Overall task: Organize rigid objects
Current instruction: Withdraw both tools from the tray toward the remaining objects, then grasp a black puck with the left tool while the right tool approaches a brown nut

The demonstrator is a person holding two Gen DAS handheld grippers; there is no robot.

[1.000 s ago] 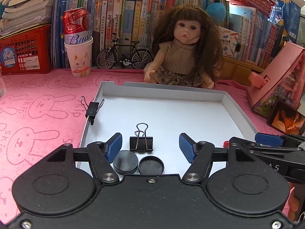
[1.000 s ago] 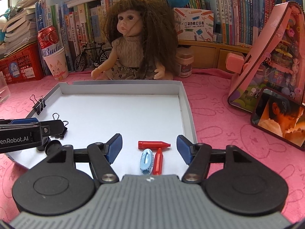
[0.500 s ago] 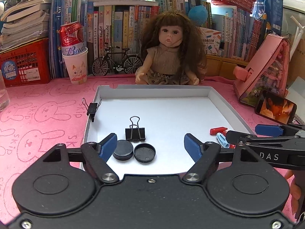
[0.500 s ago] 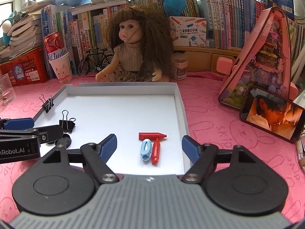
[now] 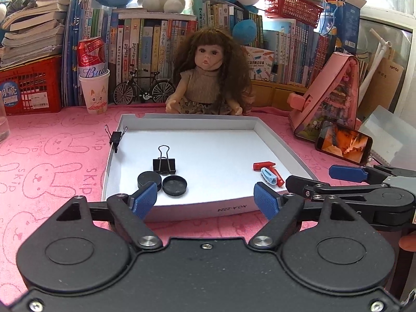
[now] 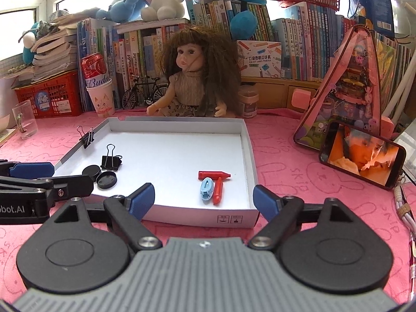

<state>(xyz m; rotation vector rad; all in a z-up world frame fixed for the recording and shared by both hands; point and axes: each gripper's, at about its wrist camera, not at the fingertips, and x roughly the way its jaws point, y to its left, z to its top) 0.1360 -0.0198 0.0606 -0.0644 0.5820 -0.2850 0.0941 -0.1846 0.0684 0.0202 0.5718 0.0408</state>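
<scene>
Pink counter [image 5: 52,171] carries a white tray [image 5: 208,209] at centre frame. Left gripper [image 5: 206,200] and right gripper [image 6: 204,199] hover low before it, jaws opening, nothing between. Doll [image 5: 208,78] sits behind.

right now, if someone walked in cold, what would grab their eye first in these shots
Probably the long-haired doll seated against the bookshelf, facing the cameras just behind the white tray. Next, the tray's small clusters on the pink cloth: black binder clips and round caps at left, red crayons and a blue clip at right.
</scene>
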